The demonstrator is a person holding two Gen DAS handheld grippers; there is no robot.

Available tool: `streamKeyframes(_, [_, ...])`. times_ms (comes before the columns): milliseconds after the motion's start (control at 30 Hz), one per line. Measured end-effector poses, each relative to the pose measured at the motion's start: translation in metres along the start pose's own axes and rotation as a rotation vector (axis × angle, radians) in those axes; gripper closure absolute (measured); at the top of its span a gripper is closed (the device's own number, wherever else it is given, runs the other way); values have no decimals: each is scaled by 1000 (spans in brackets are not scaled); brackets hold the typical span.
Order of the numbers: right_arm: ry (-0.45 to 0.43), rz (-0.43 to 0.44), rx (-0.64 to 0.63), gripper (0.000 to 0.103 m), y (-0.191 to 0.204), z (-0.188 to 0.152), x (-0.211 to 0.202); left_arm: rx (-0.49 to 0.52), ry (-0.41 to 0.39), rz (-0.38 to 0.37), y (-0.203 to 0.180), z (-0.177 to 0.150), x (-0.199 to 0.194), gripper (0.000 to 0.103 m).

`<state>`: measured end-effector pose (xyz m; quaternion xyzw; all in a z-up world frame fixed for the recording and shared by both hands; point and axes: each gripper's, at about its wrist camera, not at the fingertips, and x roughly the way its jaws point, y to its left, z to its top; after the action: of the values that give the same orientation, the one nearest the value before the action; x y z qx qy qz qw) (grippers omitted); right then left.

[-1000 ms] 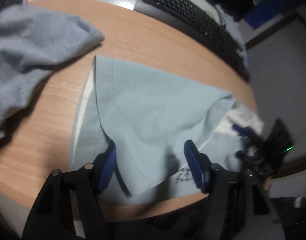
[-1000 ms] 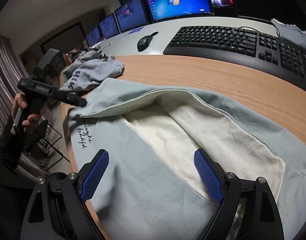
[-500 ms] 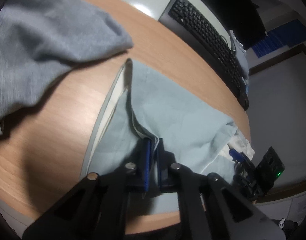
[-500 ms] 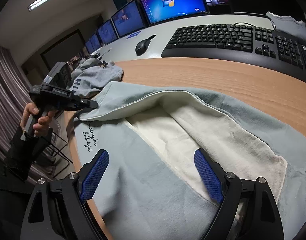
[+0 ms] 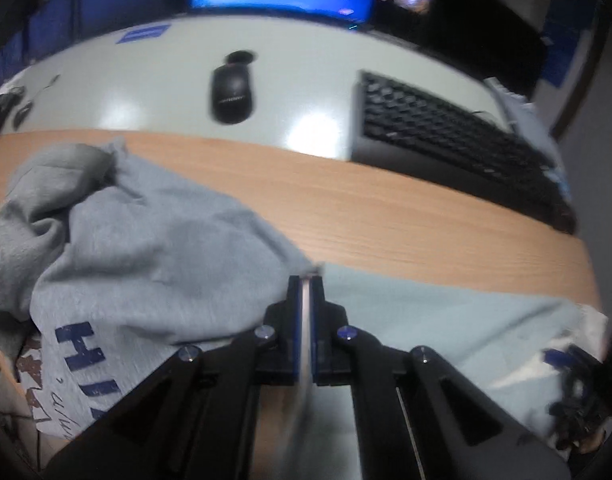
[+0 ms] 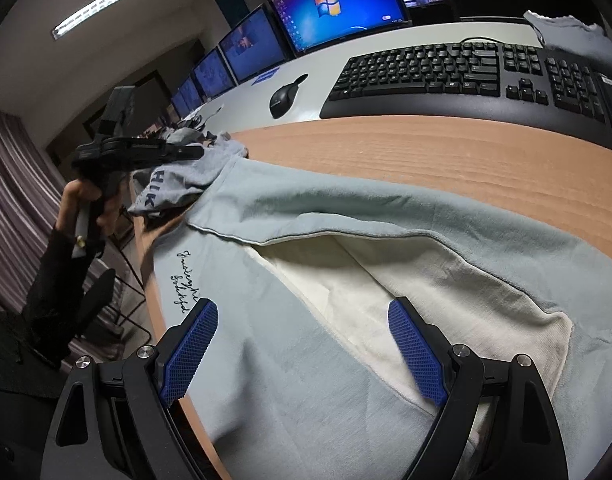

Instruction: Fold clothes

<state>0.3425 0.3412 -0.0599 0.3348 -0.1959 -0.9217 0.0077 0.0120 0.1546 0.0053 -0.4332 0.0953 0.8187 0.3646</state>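
Observation:
A light blue garment (image 6: 346,200) with a cream lining (image 6: 358,296) lies spread on the wooden desk (image 6: 446,148). My right gripper (image 6: 301,354) hovers open just above its near part, blue pads (image 6: 189,352) on either side of the cream area. My left gripper (image 5: 304,286) is shut on a thin edge of the light blue garment (image 5: 446,320) at its far-left corner. In the right wrist view the left gripper (image 6: 193,153) is held by a hand (image 6: 85,196) over the grey shirt.
A crumpled grey shirt (image 5: 145,248) with blue lettering lies left of the garment, hanging over the desk edge. Behind it are a black keyboard (image 6: 466,72), a mouse (image 5: 231,96) and lit monitors (image 6: 338,8). A chair (image 6: 97,300) stands beside the desk.
My left gripper went from open to shut on the garment's edge, then swung toward the grey shirt, its view tilting up to the monitors. The right gripper stayed open and in place.

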Motion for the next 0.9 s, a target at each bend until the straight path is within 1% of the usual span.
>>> streamKeyframes(100, [1, -9, -6, 15, 1, 0, 0, -16, 51, -120, -3, -7, 0, 101])
streamKeyframes(133, [2, -11, -8, 15, 1, 0, 0, 14, 40, -115, -11, -10, -4, 101])
streamKeyframes(200, [6, -18, -14, 15, 2, 0, 0, 159, 16, -60, -45, -23, -8, 100])
streamKeyframes(300, [19, -41, -39, 15, 6, 1, 2, 310, 55, 78, -84, -39, 16, 94])
streamKeyframes(333, [32, -54, -52, 15, 7, 0, 1, 358, 63, 138, -95, -45, 25, 94])
streamKeyframes(367, [46, -59, -58, 15, 7, -1, -2, 397, 50, 231, -100, -49, 38, 94])
streamKeyframes(400, [63, -66, -56, 15, 5, -1, -7, 425, 34, 275, -101, -52, 41, 95])
streamKeyframes(467, [60, -171, -70, 15, -1, 0, -30, 476, 7, 357, -103, -58, 48, 92])
streamKeyframes(500, [56, -229, -102, 15, -3, 1, -49, 483, 9, 366, -102, -58, 49, 93])
streamKeyframes(533, [54, -269, -131, 15, -5, 3, -66, 495, 7, 367, -102, -59, 49, 94])
streamKeyframes(600, [26, -331, -151, 15, -11, 9, -96, 502, -6, 362, -99, -58, 50, 94])
streamKeyframes(633, [27, -341, -153, 15, -16, 14, -107, 505, -12, 360, -98, -58, 50, 94])
streamKeyframes(667, [30, -346, -155, 14, -20, 21, -117, 508, -18, 358, -97, -57, 51, 94])
streamKeyframes(700, [56, -327, -185, 11, -22, 27, -115, 511, -25, 355, -95, -57, 51, 93])
streamKeyframes(800, [146, -267, -283, 11, -27, 45, -97, 487, -31, 339, -98, -59, 45, 93])
streamKeyframes(833, [208, -219, -285, 13, -31, 50, -80, 475, -32, 333, -100, -60, 42, 93])
streamKeyframes(900, [268, -163, -313, 25, -31, 58, -56, 457, -30, 319, -100, -61, 39, 93])
